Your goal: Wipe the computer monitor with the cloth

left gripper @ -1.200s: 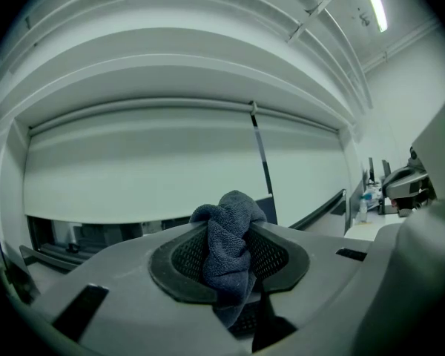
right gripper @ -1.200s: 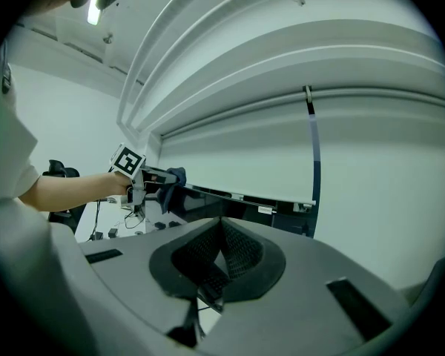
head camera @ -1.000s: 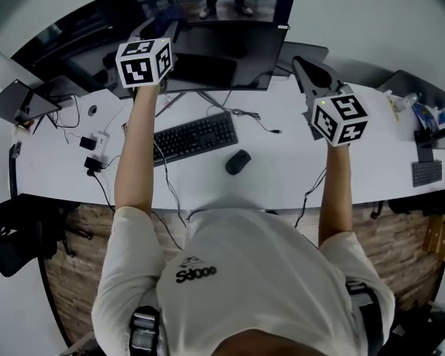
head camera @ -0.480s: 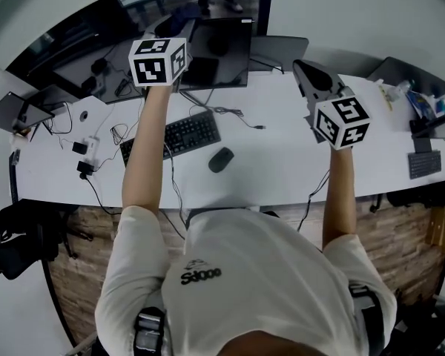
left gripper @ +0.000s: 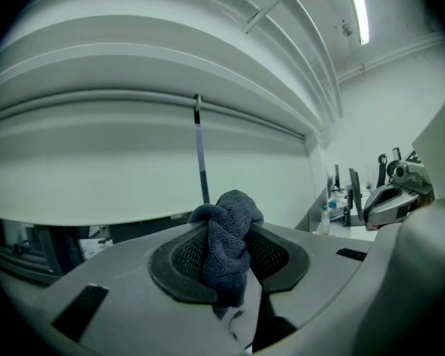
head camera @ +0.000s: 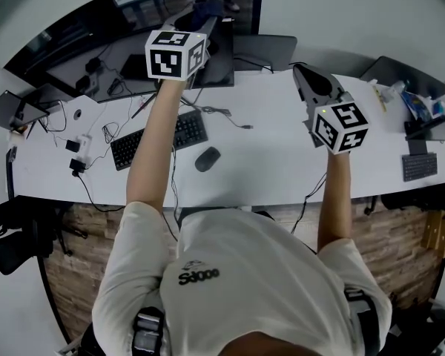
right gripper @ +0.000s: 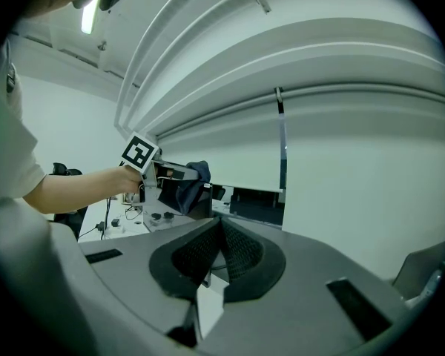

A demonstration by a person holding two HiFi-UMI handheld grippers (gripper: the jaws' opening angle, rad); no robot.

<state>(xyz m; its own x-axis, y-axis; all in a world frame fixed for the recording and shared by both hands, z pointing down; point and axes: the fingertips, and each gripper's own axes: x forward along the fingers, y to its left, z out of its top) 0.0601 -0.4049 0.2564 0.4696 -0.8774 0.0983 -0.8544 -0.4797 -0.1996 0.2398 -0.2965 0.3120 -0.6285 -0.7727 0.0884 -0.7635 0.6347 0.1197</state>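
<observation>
A white desk (head camera: 282,169) spreads under both claws. One dark monitor (head camera: 221,61) stands straight ahead of the left claw (left gripper: 227,232), its top edge level with the claw's tips. There are two keyboards. One (head camera: 159,138) lies below the left claw, back toward the person. The other (head camera: 417,166) lies well off to the right claw's outer side. The person's white shirt (head camera: 245,273) bears a dark chest print, too blurred to read with certainty.

The left claw is clenched on the one cloth (left gripper: 233,210), a dark blue knitted wad pinched between the ribbed pads and bulging out above them. In the right gripper view the cloth sits at the monitor's top edge, but whether it touches the screen cannot be told.

The right claw (right gripper: 219,227) is raised over bare desk, well apart from the monitor and to the left claw's right. Its pads are pressed together at the tips with nothing between them. Each claw carries one cube of black-and-white square markers, with no letters on them.

One dark mouse (head camera: 207,159) lies on the desk between the two claws, nearer the person.
</observation>
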